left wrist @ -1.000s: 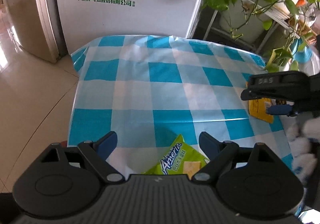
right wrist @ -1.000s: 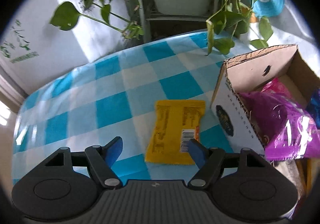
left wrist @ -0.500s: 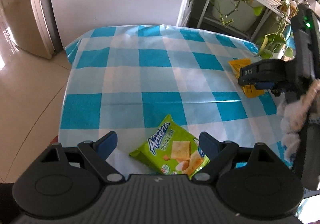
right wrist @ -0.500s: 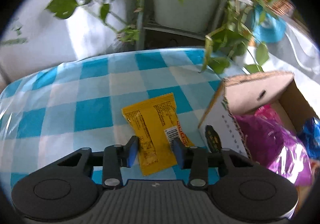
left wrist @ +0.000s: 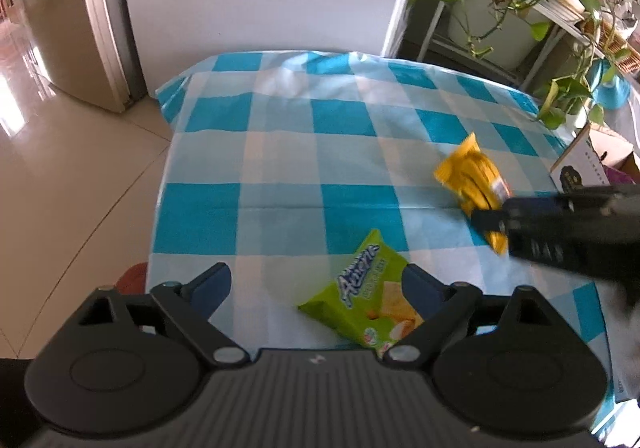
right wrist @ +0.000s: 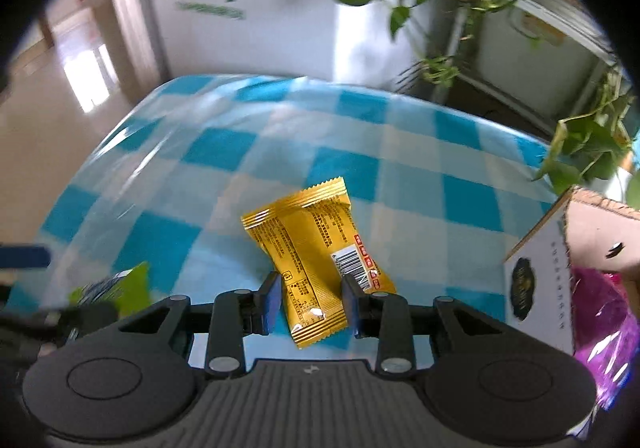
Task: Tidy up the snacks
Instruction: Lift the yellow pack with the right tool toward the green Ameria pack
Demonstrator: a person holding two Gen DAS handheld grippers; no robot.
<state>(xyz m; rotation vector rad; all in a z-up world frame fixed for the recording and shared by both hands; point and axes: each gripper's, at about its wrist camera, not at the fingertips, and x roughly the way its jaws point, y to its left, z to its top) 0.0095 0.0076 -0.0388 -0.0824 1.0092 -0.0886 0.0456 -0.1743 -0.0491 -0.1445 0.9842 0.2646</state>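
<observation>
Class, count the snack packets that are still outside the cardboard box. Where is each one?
2. The yellow packet is pinched in the right gripper. The green packet lies on the checked tablecloth between the left gripper's opening jaws. Others may be hidden.

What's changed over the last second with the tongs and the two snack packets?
The right tongs closed on the yellow packet and rolled, so the packet now sits skewed and looks lifted at one end. The left tongs are opening, with the green packet lying loose between them on the checked cloth. The cardboard box stayed put.
</observation>
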